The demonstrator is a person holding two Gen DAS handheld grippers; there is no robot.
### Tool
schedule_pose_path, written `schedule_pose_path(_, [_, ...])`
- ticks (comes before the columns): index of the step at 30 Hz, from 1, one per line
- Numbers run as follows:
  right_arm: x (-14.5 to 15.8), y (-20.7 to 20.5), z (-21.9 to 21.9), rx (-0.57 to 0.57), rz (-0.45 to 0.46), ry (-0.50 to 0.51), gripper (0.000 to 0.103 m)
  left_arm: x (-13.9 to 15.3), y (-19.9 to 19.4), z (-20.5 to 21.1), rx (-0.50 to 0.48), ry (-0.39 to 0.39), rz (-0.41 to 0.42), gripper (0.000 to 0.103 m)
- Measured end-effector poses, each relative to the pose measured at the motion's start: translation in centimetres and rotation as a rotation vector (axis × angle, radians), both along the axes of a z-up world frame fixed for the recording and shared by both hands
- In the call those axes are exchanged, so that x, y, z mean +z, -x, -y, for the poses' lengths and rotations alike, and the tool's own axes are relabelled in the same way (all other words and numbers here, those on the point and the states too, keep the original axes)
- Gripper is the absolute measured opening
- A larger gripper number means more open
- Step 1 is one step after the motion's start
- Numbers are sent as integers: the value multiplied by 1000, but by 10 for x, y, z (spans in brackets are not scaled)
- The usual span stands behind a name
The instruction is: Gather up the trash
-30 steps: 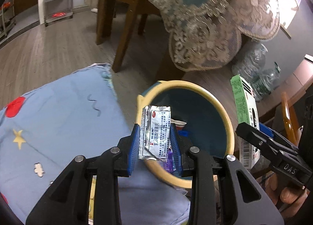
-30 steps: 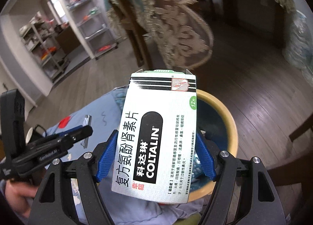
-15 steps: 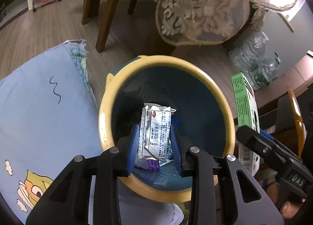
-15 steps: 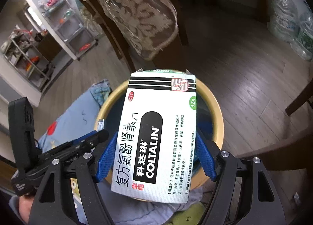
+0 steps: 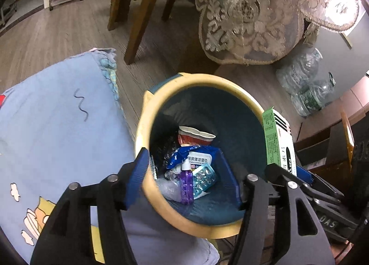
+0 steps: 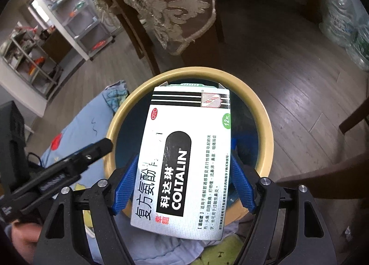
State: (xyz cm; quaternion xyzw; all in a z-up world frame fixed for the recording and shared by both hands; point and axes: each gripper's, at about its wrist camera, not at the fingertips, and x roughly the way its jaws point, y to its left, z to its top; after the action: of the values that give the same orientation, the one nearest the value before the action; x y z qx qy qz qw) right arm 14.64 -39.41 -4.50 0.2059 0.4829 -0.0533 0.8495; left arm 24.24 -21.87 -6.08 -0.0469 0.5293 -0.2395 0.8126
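Two risks: with left claw [image 5: 191,179] opening, empty, astride the near rim of the yellow-rimmed bin [image 5: 147,113], could knock it over; right claw [image 6: 184,186], clamped on the Coltalin medicine box [image 6: 184,161] above the bin, could drop it across the rim.

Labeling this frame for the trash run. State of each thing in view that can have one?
left gripper: jaws opening, nothing between the pads, over the bin
right gripper: shut on the medicine box
medicine box: held above the bin, not yet dropped
trash bin: upright, partly filled
purple bottle: lying in the bin, capped
paper cup: on its side in the bin
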Motion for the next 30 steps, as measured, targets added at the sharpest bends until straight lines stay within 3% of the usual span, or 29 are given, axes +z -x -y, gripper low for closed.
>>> schedule_pose_path(10, [-16, -16, -22, 75, -50, 87, 79, 25, 12, -23, 15, 20, 66, 83])
schedule_pose_path(18, [-3, -5, -25, 83, -15, 78, 86, 51, 26, -37, 33, 12, 164, 91])
schedule_pose_path(22, [21, 13, -28, 90, 46, 83, 87, 63, 39, -41, 52, -22, 229, 97])
schedule_pose_path(30, [60, 62, -33, 73, 184, 126, 91, 87, 74, -51, 57, -87, 364, 97])
